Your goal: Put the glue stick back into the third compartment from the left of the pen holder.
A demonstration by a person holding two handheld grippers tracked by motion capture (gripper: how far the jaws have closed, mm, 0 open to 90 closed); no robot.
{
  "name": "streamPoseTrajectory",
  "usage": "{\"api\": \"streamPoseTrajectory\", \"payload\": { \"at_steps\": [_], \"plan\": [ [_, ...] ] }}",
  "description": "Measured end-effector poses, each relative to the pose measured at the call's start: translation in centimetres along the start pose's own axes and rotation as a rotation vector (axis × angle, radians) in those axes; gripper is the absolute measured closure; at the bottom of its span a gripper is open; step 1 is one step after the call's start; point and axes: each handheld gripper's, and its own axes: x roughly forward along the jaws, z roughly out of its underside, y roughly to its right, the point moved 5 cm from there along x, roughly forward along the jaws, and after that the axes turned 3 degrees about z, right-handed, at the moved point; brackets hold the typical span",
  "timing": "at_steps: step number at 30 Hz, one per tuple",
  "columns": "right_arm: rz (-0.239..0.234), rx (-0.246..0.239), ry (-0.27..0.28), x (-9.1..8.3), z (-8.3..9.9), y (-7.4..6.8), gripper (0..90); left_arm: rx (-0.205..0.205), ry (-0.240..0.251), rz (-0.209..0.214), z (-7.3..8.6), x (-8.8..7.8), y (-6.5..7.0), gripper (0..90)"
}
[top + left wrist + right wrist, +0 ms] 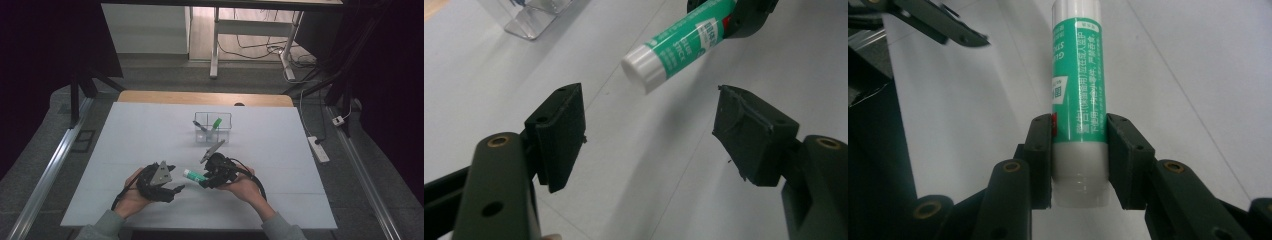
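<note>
The right gripper point(1079, 160) is seen at the bottom centre of the right gripper view, its two black jaws pinched against the sides of a green and white glue stick point(1079, 100). The stick is gripped near its white base, and its labelled green body extends up the frame beyond the jaws. In the high view the right gripper point(204, 181) is located at lower centre, with the glue stick point(193, 175) projecting toward the left of the frame, clear of the surface as far as can be judged.

The left gripper point(649, 135) is shown with its jaws spread wide; nothing is held between them and no pad is in contact with anything. The capped white end of the glue stick point(674, 47) is seen at upper centre of the left gripper view, just beyond the spread jaws and not touching them. In the high view the left gripper point(172, 191) lies at lower centre-left, just beside the right one.

The work is carried out over a white table top point(150, 135). A clear plastic compartment organiser point(213, 127) is placed above centre of the high view, well apart from both grippers; a green-tipped item point(215, 123) is seen standing tilted inside it. A wooden table edge point(200, 97) is visible behind the white surface. Grey floor, white table legs, loose cables and a power strip point(318, 148) are located beyond, at upper and right of the frame.
</note>
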Motion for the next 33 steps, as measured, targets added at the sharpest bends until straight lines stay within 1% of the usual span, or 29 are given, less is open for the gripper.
{"api": "streamPoseTrajectory", "payload": {
  "at_steps": [2, 4, 6, 9, 13, 15, 16, 18, 20, 21, 24, 25, 27, 28, 30, 31, 32, 33],
  "plan": [
    [-0.012, -0.017, 0.006, 0.2, -0.1, 0.0, 65.0, 0.011, -0.008, 0.001, -0.1, 0.3, 0.1, 28.6],
    [-0.017, -0.012, -0.002, 0.3, -0.1, -0.2, 65.1, 0.021, -0.014, 0.001, -0.3, 0.6, 0.2, 28.5],
    [-0.022, -0.021, -0.002, 0.4, -0.1, -0.2, 65.1, 0.034, -0.019, 0.005, -0.4, 0.8, 0.4, 28.6],
    [-0.035, -0.018, -0.011, 0.5, -0.2, -0.4, 65.1, 0.068, -0.032, 0.011, -0.7, 1.0, 0.7, 28.8],
    [-0.061, -0.044, -0.016, 0.4, -0.3, -0.7, 65.1, 0.125, -0.051, 0.021, -0.9, 1.4, 1.3, 30.7],
    [-0.077, -0.053, -0.013, 0.3, -0.4, -0.9, 65.0, 0.151, -0.063, 0.027, -1.0, 1.6, 1.6, 35.6],
    [-0.081, -0.058, -0.016, 0.3, -0.4, -1.0, 65.1, 0.168, -0.072, 0.02, -1.1, 1.7, 1.7, 35.8],
    [-0.086, -0.061, -0.026, 0.3, -0.4, -1.2, 65.1, 0.19, -0.087, 0.014, -1.0, 1.9, 1.9, 40.7],
    [-0.112, -0.064, -0.024, 0.2, -0.5, -1.4, 65.1, 0.212, -0.095, 0.014, -1.0, 2.0, 2.1, 45.1],
    [-0.115, -0.068, -0.022, 0.2, -0.6, -1.5, 65.1, 0.234, -0.101, 0.023, -1.0, 2.1, 2.2, 46.9],
    [-0.114, -0.078, -0.036, 0.1, -0.6, -1.8, 64.9, 0.276, -0.121, 0.044, -0.9, 2.4, 2.7, 54.8],
    [-0.115, -0.081, -0.035, 0.1, -0.7, -1.8, 64.8, 0.284, -0.126, 0.048, -0.8, 2.4, 2.8, 57.4],
    [-0.118, -0.081, -0.023, -0.1, -0.7, -1.9, 64.5, 0.295, -0.124, 0.062, -0.8, 2.4, 2.9, 60.3],
    [-0.121, -0.076, -0.009, -0.2, -0.7, -1.9, 64.1, 0.297, -0.122, 0.069, -0.8, 2.4, 3.0, 61.7],
    [-0.123, -0.057, 0.037, -0.7, -1.0, -1.6, 62.3, 0.29, -0.109, 0.076, -0.8, 2.3, 3.0, 64.9],
    [-0.119, -0.046, 0.057, -1.0, -1.1, -1.5, 60.1, 0.278, -0.11, 0.067, -0.7, 2.3, 2.9, 65.3],
    [-0.112, -0.033, 0.076, -1.3, -1.1, -1.4, 55.2, 0.274, -0.115, 0.063, -0.7, 2.3, 2.7, 65.4],
    [-0.098, -0.022, 0.099, -1.6, -1.2, -1.2, 49.8, 0.255, -0.109, 0.057, -0.5, 2.3, 2.4, 65.4]
  ]
}}
